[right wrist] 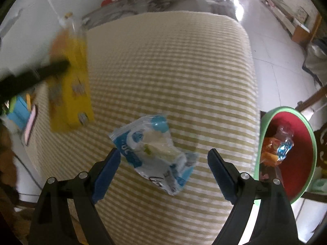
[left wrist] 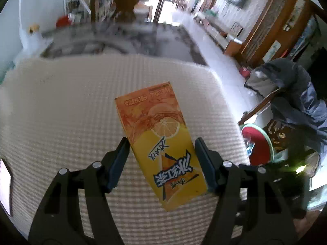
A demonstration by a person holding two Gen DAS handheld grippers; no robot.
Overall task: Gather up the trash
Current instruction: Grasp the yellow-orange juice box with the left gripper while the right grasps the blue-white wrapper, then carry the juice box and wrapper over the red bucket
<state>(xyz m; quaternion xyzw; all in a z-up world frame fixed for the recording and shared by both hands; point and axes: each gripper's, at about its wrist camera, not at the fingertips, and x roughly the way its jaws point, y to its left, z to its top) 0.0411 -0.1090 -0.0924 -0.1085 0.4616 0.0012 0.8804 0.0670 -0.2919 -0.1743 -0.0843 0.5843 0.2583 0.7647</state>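
Note:
A yellow-orange drink carton (left wrist: 159, 143) lies between the fingers of my left gripper (left wrist: 162, 146), which is open around it; neither pad clearly presses on it. In the right wrist view the same carton (right wrist: 70, 85) appears blurred at the left, with a black left-gripper finger (right wrist: 40, 72) beside it. A crumpled blue-and-white wrapper (right wrist: 153, 153) lies on the checked cushion (right wrist: 173, 71) between the open fingers of my right gripper (right wrist: 164, 157). A red bin with a green rim (right wrist: 286, 153) stands at the right and holds wrappers (right wrist: 276, 149).
The cushioned surface (left wrist: 81, 112) ends at the right, where the bin (left wrist: 257, 147) stands beside it. A chair draped with a dark jacket (left wrist: 296, 102) is further right. A phone and blue items (right wrist: 24, 118) lie at the cushion's left edge.

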